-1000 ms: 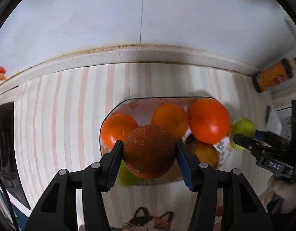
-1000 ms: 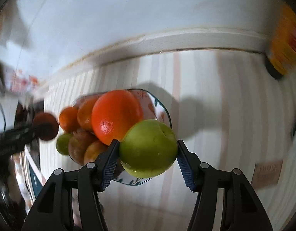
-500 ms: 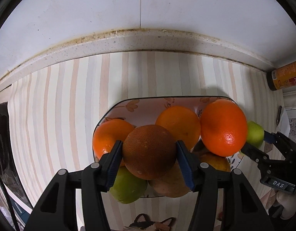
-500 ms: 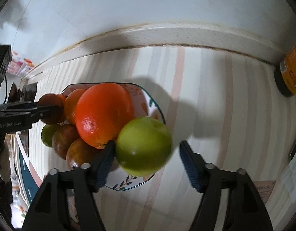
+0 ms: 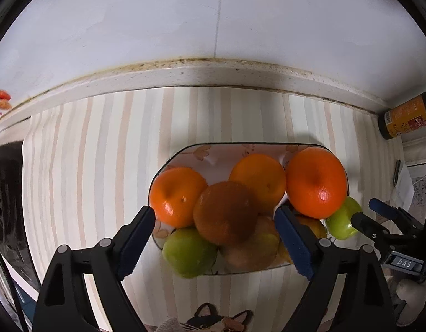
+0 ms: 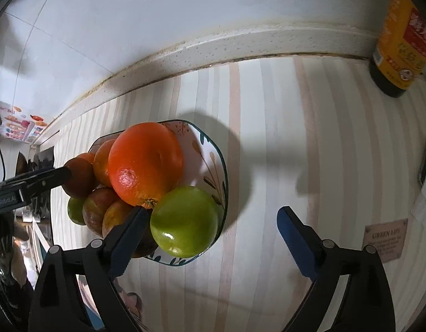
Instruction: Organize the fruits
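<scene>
Left gripper (image 5: pixel 214 244) jaws have just opened; both pads stand clear of the dark orange (image 5: pixel 225 213), which sits on top of the fruit pile in the plate (image 5: pixel 226 152). Right gripper (image 6: pixel 213 242) jaws have just opened too; the green apple (image 6: pixel 185 221) rests at the plate's near edge, against the big orange (image 6: pixel 145 163), beside the left pad, not clamped.
</scene>
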